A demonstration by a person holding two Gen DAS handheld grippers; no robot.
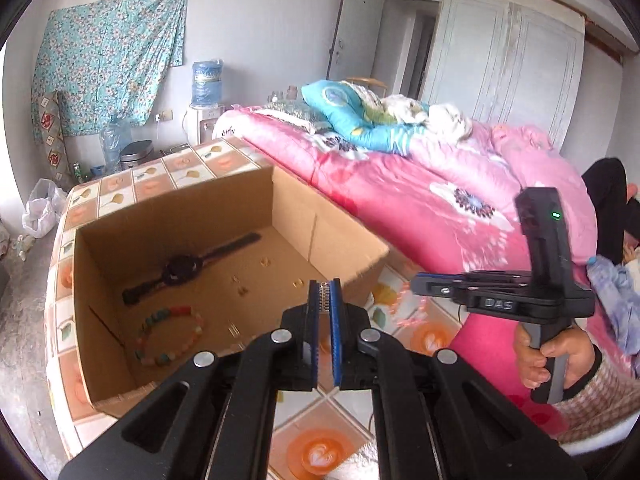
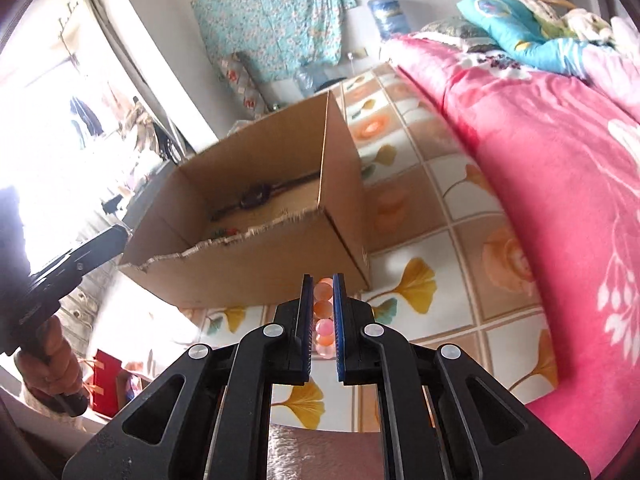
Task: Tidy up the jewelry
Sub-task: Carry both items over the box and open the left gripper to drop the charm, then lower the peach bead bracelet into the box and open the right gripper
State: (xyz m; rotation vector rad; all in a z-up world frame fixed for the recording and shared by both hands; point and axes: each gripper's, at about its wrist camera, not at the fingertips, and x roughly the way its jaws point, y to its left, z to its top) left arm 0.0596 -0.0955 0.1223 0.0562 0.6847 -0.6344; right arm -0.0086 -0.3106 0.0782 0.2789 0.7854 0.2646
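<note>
An open cardboard box [image 1: 100, 320] [image 2: 256, 268] stands on the tiled tabletop. Inside lie a black watch [image 1: 182, 270] [image 2: 256, 197], a multicoloured bead bracelet [image 1: 170, 336] and a few small gold earrings [image 1: 242, 290]. My left gripper [image 1: 325, 286] is shut on a small silvery ridged clip [image 1: 325, 298], held over the box's near right edge. My right gripper [image 2: 323, 280] is shut on a pink-orange bead bracelet [image 2: 323, 308], just in front of the box's near wall. In the left wrist view the right gripper [image 1: 416, 284] is side-on, with pink beads [image 1: 412, 316] hanging below it.
The table has a flower-patterned tile cover [image 1: 320, 452] [image 2: 416, 240]. A bed with a pink quilt [image 1: 440, 200] [image 2: 560, 184] runs along its right side. A water dispenser [image 1: 206, 88] and a bin [image 1: 136, 154] stand at the far wall.
</note>
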